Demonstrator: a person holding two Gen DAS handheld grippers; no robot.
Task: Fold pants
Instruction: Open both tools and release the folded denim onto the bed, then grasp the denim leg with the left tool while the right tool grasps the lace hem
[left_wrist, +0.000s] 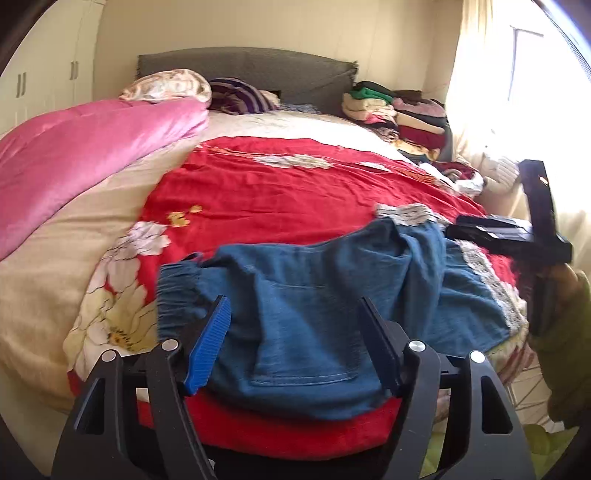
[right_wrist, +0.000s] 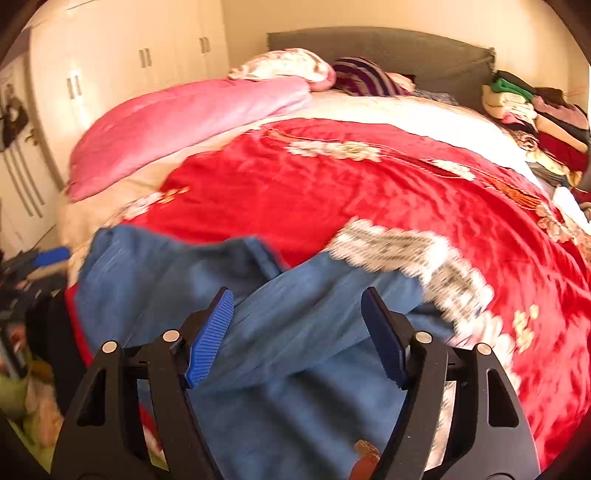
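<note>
Both grippers, left (left_wrist: 295, 345) and right (right_wrist: 297, 338), are held open over pants (left_wrist: 306, 295); loose folds may be undone if snagged.

Bed (left_wrist: 55, 295): red floral cover (left_wrist: 277, 192), blue pants (left_wrist: 314, 295).

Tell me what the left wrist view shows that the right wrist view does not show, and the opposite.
Only the left wrist view shows the bright window and the right gripper, seen from the side. Only the right wrist view shows a brown label on the blue pants and dark things hanging on the wardrobe. Both views show the pants spread on the red floral bedspread, the pink quilt, the stack of folded clothes, and open blue-padded jaws holding nothing.
</note>
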